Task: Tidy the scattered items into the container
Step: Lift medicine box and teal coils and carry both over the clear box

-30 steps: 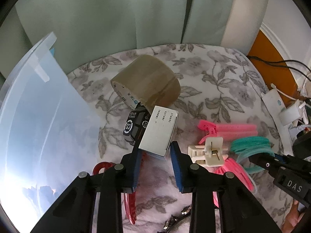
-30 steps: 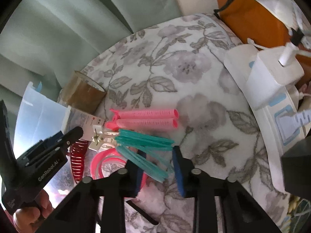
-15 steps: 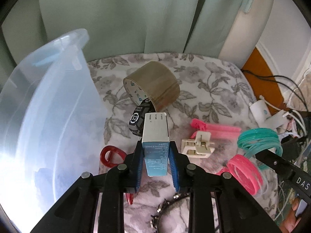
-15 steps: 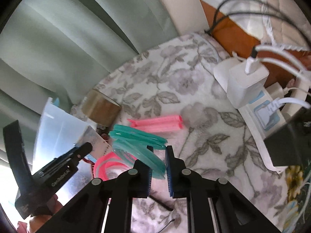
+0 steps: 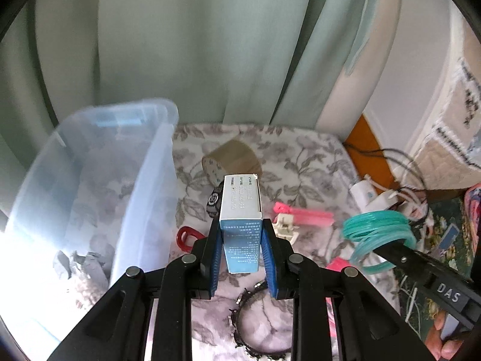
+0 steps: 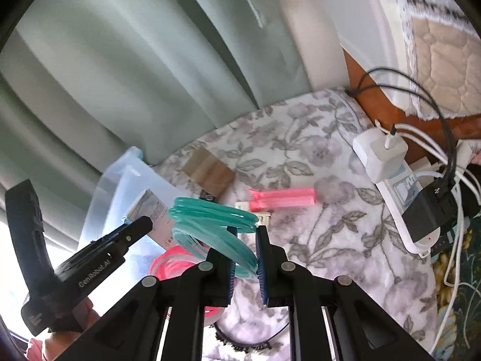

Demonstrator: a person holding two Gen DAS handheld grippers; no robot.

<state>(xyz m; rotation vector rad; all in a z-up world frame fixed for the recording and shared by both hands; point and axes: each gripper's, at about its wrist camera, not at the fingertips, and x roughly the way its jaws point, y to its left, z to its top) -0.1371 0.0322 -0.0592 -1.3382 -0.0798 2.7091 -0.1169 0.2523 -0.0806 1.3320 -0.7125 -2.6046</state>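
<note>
My left gripper is shut on a small blue-and-white box and holds it upright above the floral cloth, just right of the clear plastic container. My right gripper is shut on a bundle of teal hoops, lifted off the cloth; the hoops also show in the left wrist view. A brown tape roll, pink clips, a white clip, pink hoops, a red ring and a dark band lie on the cloth.
Grey items lie in the container's bottom. A power strip with chargers and cables lies along the right edge of the cloth. Green curtains hang behind. A small black object lies by the tape roll.
Both grippers rose from the cloth: the left closed on the box and lifted it upright, the right closed on the teal hoops and lifted them. The container shows more fully.
</note>
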